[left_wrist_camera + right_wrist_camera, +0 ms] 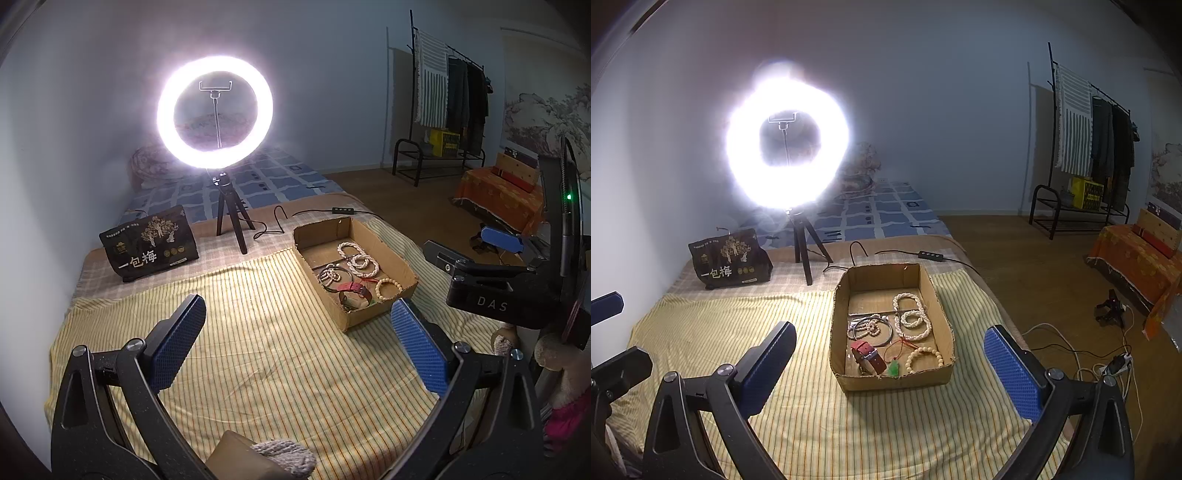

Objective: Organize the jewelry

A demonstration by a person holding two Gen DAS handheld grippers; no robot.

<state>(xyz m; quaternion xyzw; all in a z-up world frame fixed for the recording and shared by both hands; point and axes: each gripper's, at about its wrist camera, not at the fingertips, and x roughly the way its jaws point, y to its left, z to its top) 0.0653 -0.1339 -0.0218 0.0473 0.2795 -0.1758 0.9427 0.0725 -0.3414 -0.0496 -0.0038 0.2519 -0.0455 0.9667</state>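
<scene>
Jewelry sits in the cardboard box [892,380] on the striped bed cover [738,332], its long axis running away; right tongs [890,362], spread wide and empty, face it squarely, nearer than left tongs [299,341], likewise wide.

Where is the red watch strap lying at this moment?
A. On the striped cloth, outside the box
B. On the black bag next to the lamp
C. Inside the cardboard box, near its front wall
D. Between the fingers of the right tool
C: the red watch strap lies inside the cardboard box near its front wall, beside the bead bracelets; both tools are open and empty.
</scene>
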